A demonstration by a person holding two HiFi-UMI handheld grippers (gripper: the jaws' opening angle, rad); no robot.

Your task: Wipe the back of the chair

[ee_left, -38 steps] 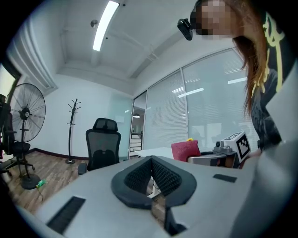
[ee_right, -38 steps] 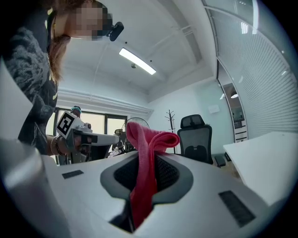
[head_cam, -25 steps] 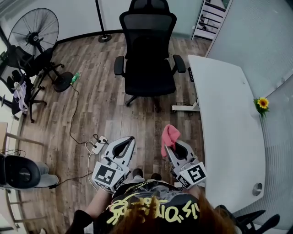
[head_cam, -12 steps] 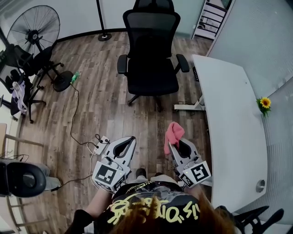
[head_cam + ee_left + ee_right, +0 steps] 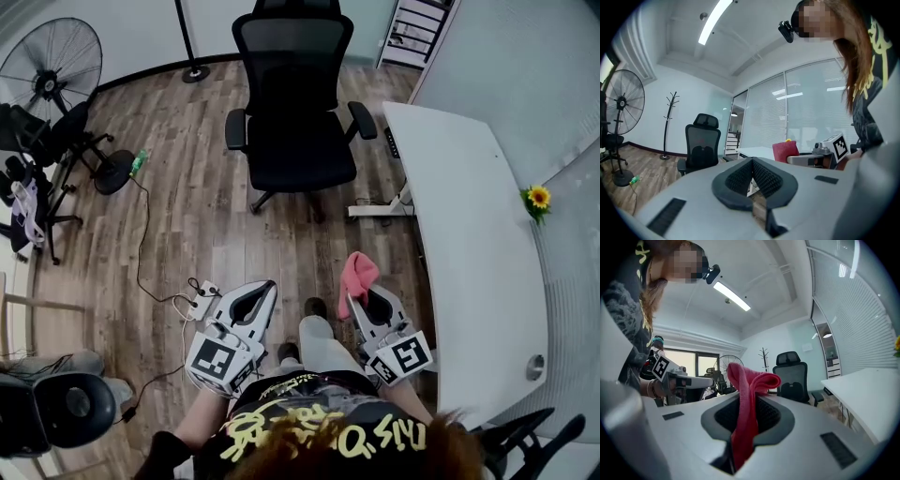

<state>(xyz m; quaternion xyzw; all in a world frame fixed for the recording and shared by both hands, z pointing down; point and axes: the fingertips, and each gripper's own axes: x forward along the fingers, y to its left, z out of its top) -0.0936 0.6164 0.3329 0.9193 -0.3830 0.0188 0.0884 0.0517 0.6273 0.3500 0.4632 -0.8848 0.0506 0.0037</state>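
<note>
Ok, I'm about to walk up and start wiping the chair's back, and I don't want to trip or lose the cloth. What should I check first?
1. Cloth gripped: ok. The pink cloth is clamped in the right tool.
2. Other hand free: ok. The left tool is shut with nothing in it.
3. Chair in reach: not ok. The black chair stands well ahead across open floor.
4. Walking path: probably ok. The power strip and its cable lie left of the straight line to the chair.
5. Backrest access: cannot tell. The seat faces the person, and the rear side of the backrest is hidden.
</note>
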